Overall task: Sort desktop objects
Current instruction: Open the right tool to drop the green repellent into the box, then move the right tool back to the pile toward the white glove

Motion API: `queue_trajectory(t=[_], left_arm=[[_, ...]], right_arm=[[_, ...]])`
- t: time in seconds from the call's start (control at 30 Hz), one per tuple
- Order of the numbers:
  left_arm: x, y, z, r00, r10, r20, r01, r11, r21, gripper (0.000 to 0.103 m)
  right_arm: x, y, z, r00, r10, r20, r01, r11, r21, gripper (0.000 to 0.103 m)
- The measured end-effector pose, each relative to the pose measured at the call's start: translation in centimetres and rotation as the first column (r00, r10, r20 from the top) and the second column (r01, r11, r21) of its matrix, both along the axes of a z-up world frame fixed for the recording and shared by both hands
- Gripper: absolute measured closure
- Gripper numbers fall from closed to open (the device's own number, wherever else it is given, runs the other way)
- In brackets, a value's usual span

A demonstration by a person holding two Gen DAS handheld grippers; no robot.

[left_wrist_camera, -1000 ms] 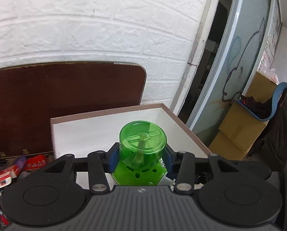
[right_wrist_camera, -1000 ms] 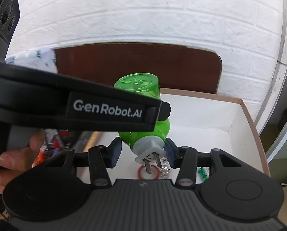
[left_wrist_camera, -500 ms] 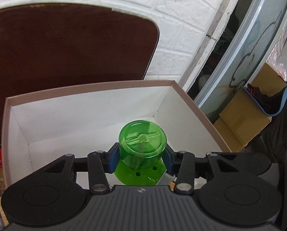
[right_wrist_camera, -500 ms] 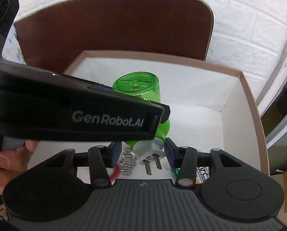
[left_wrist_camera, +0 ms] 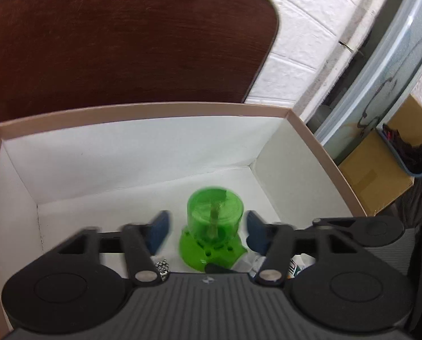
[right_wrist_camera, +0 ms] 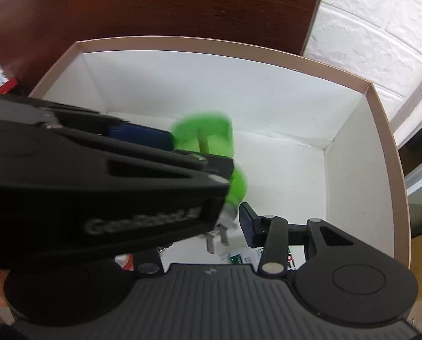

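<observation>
One green plug-in device (left_wrist_camera: 213, 226), one box (left_wrist_camera: 142, 110), two tools.

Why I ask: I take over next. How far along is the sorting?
Done: small items, including a metal bead cluster, lie in the white box. In hand: the green plug-in vaporizer is inside the box at the left gripper, whose jaws have just been opening and stand clear of it; the right gripper is at its plug end, grip hidden. Left: letting it go.

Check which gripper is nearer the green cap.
Left. The left gripper straddles the cap; its jaws have just been opening, with a gap on each side. The right gripper sits at the prongs, the end away from the cap.
</observation>
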State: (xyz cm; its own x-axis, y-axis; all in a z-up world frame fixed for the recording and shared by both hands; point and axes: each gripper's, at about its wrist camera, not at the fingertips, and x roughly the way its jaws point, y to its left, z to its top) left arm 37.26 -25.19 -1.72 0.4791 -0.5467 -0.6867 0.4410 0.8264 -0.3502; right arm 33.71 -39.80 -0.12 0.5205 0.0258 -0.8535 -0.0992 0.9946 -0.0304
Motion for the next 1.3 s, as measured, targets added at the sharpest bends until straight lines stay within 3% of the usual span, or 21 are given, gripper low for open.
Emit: queue_trajectory(t=[0.07, 0.1, 0.17, 0.27, 0.4, 0.53, 0.77, 0.97, 1.3], left_arm=[[0.3, 0.7, -0.1, 0.999, 0.031, -0.034, -0.032, 0.999, -0.026, 0.022], [0.4, 1.0, -0.1, 0.998, 0.035, -0.051, -0.037, 0.999, -0.037, 0.021], [0.5, 1.5, 0.0, 0.996, 0.032, -0.077, -0.036, 0.998, -0.053, 0.018], [0.1, 2.0, 0.1, 0.997, 0.026, -0.074, -0.031, 0.997, -0.069, 0.016], [-0.7, 2.3, 0.6, 0.998, 0.008, -0.062, -0.012, 0.998, -0.068, 0.014], [-1.7, 2.1, 1.5, 1.0, -0.006, -0.029, 0.004, 0.997, -0.073, 0.014], [-5.1, 2.0, 3.5, 0.996, -0.044, 0.079, 0.046, 0.998, -0.031, 0.014], [-9.1, 2.5, 5.0, 0.971, -0.089, 0.221, 0.092, 0.996, -0.002, 0.014], [-16.8, 5.9, 6.5, 0.93, -0.087, 0.356, 0.086, 0.996, 0.021, 0.013]], right_arm=[[0.1, -0.2, -0.2, 1.0, -0.02, -0.018, 0.02, 1.0, 0.004, 0.053], [0.0, -0.2, -0.3, 0.999, -0.022, -0.024, 0.022, 1.0, 0.003, 0.043], [-0.3, -0.2, -0.4, 0.999, -0.021, -0.024, 0.021, 1.0, -0.01, 0.033], [-0.9, -0.3, -0.2, 0.999, -0.043, -0.013, 0.043, 0.999, -0.017, 0.031], [-1.7, -0.8, 0.8, 0.995, -0.097, 0.023, 0.097, 0.995, -0.015, 0.019], [-3.1, -1.7, 2.1, 0.985, -0.164, 0.052, 0.164, 0.986, 0.002, 0.019], [-5.8, -0.6, 3.5, 0.968, -0.23, 0.098, 0.235, 0.971, -0.047, 0.019], [-8.5, -0.7, 4.4, 0.968, -0.198, 0.152, 0.205, 0.978, -0.03, 0.019], [-16.0, 2.8, 6.5, 0.954, -0.136, 0.266, 0.133, 0.991, 0.03, 0.019]])
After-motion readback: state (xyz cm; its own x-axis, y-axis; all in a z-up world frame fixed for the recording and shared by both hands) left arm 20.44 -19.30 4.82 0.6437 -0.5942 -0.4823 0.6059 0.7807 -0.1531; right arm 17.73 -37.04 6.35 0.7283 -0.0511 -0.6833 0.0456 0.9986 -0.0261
